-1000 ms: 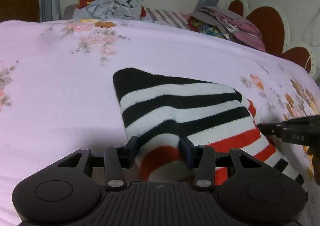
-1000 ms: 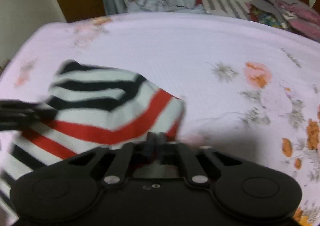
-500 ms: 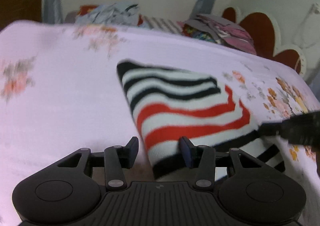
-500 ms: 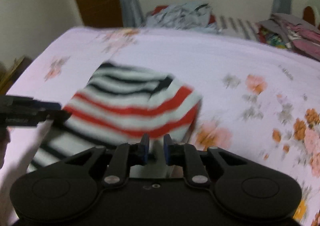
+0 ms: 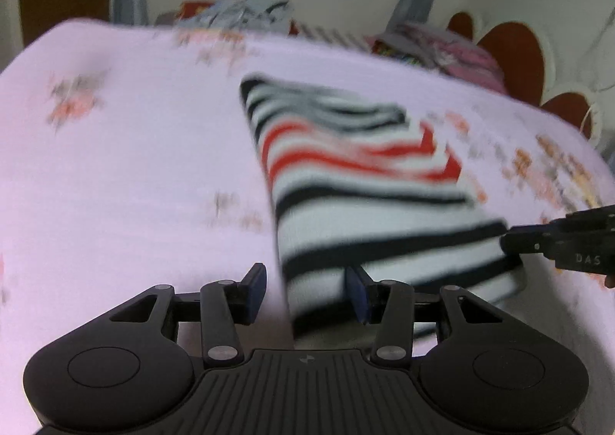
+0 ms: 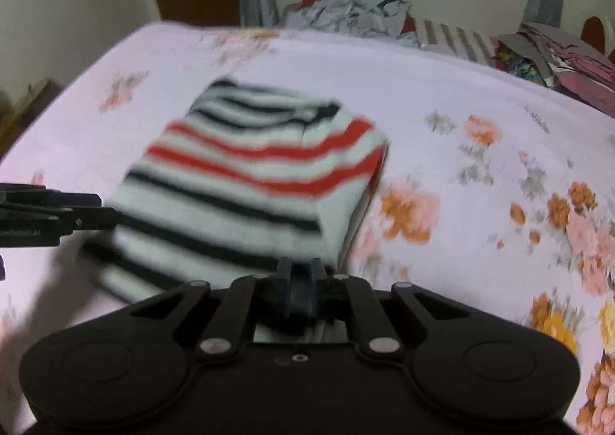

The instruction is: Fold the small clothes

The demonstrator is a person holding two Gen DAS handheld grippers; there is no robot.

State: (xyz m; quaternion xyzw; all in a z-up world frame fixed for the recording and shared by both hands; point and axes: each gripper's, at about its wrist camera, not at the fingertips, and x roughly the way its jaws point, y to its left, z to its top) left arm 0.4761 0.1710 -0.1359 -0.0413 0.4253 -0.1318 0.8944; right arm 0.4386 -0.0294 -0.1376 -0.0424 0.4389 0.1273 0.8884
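Both grippers worked the striped garment (image 6: 250, 181) on the bedsheet (image 6: 442, 89): my right gripper (image 6: 300, 281) was clenched on its near edge, my left gripper (image 5: 305, 289) spread wide around a corner. I judged the fold mid-way; next, lay the edge down squarely.

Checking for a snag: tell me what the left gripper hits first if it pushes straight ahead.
Probably the striped garment: its near edge already lies between the open fingers of the left gripper. Blur makes depth uncertain; the pink bedsheet lies underneath.
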